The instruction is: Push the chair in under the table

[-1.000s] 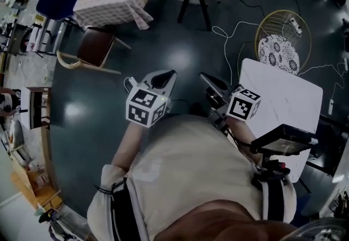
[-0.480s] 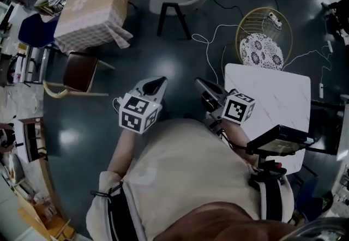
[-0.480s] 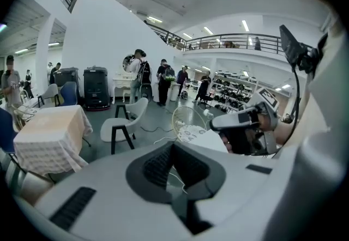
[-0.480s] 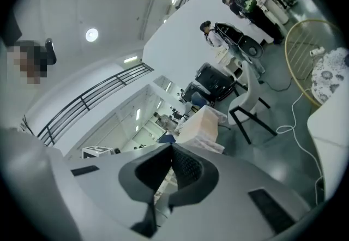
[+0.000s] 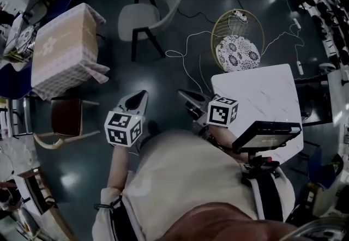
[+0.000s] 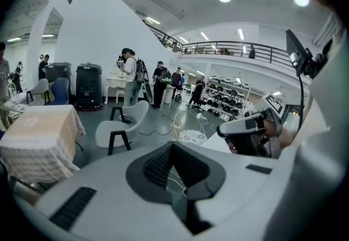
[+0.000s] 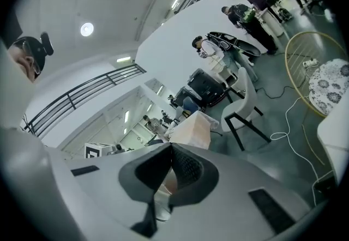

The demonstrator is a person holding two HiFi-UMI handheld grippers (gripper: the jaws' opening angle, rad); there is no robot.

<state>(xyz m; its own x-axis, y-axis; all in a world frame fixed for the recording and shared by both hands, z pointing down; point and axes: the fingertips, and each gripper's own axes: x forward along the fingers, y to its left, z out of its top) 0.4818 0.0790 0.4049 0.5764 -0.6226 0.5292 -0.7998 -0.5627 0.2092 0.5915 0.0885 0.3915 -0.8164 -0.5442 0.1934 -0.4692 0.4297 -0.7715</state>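
- My left gripper [image 5: 136, 101] is closed, jaws together with nothing between them; it is held over the dark floor [image 5: 163, 82].
- My right gripper [image 5: 188, 98] is likewise closed and empty, just beside the near left corner of the white table [image 5: 272, 98].
- Neither gripper touches any furniture.
- Against the frame a second ago, both grippers sit further left and lower in the head view; their jaws are unchanged.
- The wire chair [image 5: 252, 30] with its patterned cushion [image 5: 237, 53] stands at the table's far left corner, seat fully in view and not under the top. It appeared at the right of the head view earlier; it now lies right of centre, ahead of the right gripper.
- White cables [image 5: 185, 54] trail across the floor from the wire chair toward the grippers.
- The white chair [image 5: 144, 16] with black legs stands well apart to the left.
- The cloth-covered table [image 5: 65, 49] and the wooden chair [image 5: 66, 117] beside it have slid toward the left edge of the view.
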